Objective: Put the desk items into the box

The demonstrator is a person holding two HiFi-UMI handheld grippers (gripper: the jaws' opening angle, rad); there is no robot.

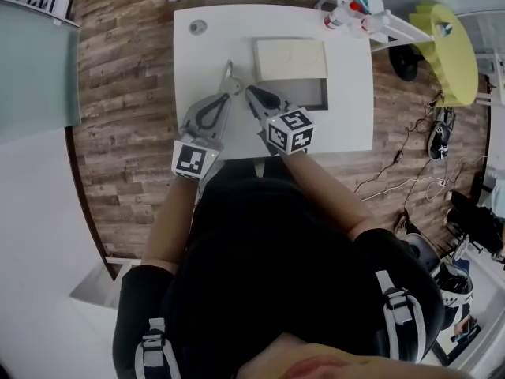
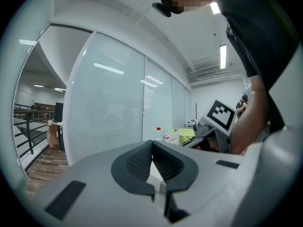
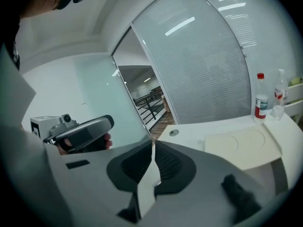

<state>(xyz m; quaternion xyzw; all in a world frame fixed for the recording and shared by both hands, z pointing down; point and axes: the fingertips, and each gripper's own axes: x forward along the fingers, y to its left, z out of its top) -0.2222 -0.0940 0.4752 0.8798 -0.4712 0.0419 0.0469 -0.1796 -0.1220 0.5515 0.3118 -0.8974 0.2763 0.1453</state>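
On the left gripper (image 2: 152,142), jaws pressed together, nothing between them; same on the right gripper (image 3: 153,144), closed and empty. From the head view, both held over the near half of the white desk (image 1: 347,117), tips close together, just short of the box (image 1: 289,60) at the desk's middle. In the right gripper view: cream box lid lying flat, two bottles (image 3: 259,102) beyond, a round hole (image 3: 174,132) in the desk. In the left gripper view instead: the other gripper's marker cube (image 2: 220,116) and a wall of blinds (image 2: 109,112)
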